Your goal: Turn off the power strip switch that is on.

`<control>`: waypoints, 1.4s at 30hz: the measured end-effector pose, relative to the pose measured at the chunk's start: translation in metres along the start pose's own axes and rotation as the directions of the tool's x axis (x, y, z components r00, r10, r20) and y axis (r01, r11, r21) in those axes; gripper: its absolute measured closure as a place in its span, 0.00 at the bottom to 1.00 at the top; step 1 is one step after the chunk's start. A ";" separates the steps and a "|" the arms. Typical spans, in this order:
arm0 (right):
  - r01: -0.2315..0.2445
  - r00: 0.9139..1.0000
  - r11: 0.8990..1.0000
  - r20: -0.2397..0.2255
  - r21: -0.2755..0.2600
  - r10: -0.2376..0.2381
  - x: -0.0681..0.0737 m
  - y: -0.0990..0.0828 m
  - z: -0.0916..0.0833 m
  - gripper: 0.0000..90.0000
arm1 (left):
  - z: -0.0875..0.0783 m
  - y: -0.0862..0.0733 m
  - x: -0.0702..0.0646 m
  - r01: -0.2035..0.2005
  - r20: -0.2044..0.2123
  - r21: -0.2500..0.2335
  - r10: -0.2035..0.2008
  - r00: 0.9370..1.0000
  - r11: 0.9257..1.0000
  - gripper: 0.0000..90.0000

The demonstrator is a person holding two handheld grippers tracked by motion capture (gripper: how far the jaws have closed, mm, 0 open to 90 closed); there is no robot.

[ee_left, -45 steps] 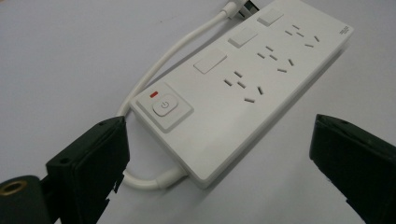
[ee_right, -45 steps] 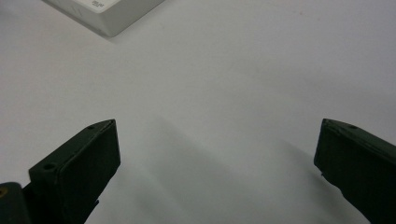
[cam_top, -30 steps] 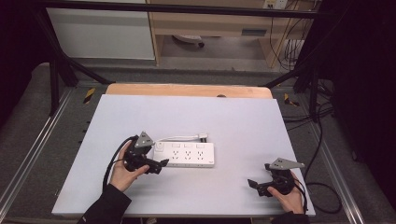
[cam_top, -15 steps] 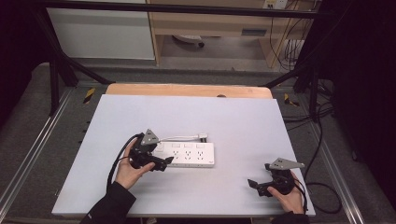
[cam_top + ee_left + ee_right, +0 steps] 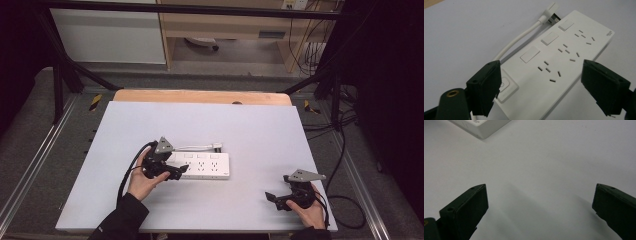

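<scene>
Power strip (image 5: pixel 202 165) mid-table (image 5: pixel 250 125), cable (image 5: pixel 192 147) behind it, left tongs (image 5: pixel 181 171) at its left end.

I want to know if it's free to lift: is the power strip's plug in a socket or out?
Out. The plug lies loose on the table beside the power strip.

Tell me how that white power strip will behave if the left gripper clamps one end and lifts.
The power strip looks rigid, so it should lift flat without sagging. Its smooth plastic may slip or pivot between the left gripper's jaws, which have just been closing astride its end, apparently not yet pressing. The short cord will likely trail behind.
</scene>
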State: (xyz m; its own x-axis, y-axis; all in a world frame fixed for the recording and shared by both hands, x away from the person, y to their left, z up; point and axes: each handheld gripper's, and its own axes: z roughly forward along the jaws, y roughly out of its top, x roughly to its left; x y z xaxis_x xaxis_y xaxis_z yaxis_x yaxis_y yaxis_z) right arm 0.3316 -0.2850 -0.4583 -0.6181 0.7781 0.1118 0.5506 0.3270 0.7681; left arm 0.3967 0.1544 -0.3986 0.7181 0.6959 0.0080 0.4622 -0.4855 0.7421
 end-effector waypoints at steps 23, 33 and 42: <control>0.000 1.000 1.000 -0.001 -0.003 0.000 0.000 0.000 0.000 0.01 | 0.009 0.007 -0.001 0.009 -0.015 -0.016 -0.010 1.000 1.000 0.43; -0.002 1.000 1.000 -0.001 -0.003 0.002 0.000 0.000 0.000 0.01 | 0.015 0.009 -0.001 0.021 -0.014 -0.018 -0.021 1.000 1.000 0.55; 0.001 1.000 1.000 -0.001 0.001 -0.001 0.000 0.000 0.000 0.01 | 0.019 0.010 0.000 0.036 -0.013 -0.022 -0.037 0.999 0.999 0.68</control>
State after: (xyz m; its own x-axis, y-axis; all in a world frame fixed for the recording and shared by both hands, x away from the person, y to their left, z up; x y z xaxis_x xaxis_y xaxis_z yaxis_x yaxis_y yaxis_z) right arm 0.3317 -0.2851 -0.4583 -0.6191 0.7774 0.1115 0.5502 0.3281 0.7679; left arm 0.4110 0.1389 -0.4039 0.6941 0.7198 -0.0108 0.4767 -0.4483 0.7561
